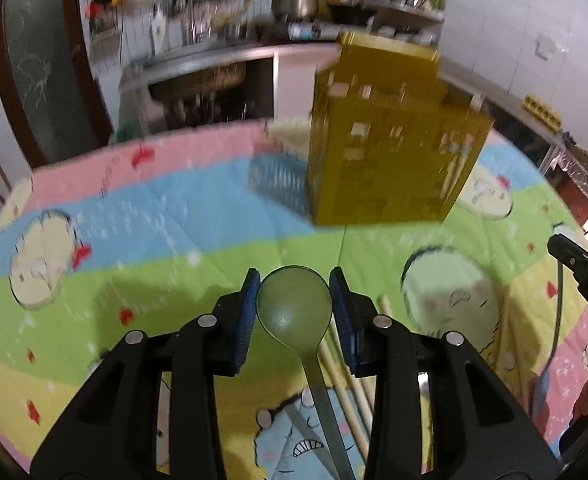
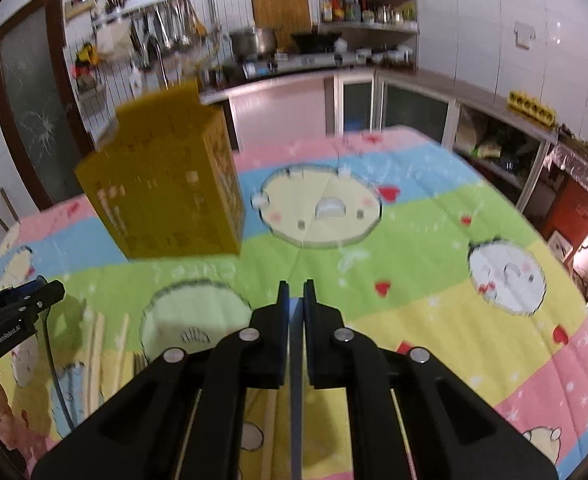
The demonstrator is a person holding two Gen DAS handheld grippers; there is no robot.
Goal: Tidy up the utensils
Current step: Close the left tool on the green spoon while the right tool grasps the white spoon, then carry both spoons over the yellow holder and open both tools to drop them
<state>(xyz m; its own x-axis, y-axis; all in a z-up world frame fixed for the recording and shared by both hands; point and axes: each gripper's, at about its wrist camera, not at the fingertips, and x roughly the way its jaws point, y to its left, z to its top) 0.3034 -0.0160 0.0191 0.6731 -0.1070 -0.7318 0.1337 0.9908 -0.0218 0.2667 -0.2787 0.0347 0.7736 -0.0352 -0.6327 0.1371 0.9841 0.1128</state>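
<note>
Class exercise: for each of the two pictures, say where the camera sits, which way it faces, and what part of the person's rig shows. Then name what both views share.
Left wrist: on the left tool, facing forward and down over the cloth; its fingers clamp a green spoon; the right tool shows at the right edge.
Right wrist: on the right tool, same direction; shut on a thin blue handle; the left tool at left.
Shared: yellow utensil holder, cartoon cloth, kitchen counter.
</note>
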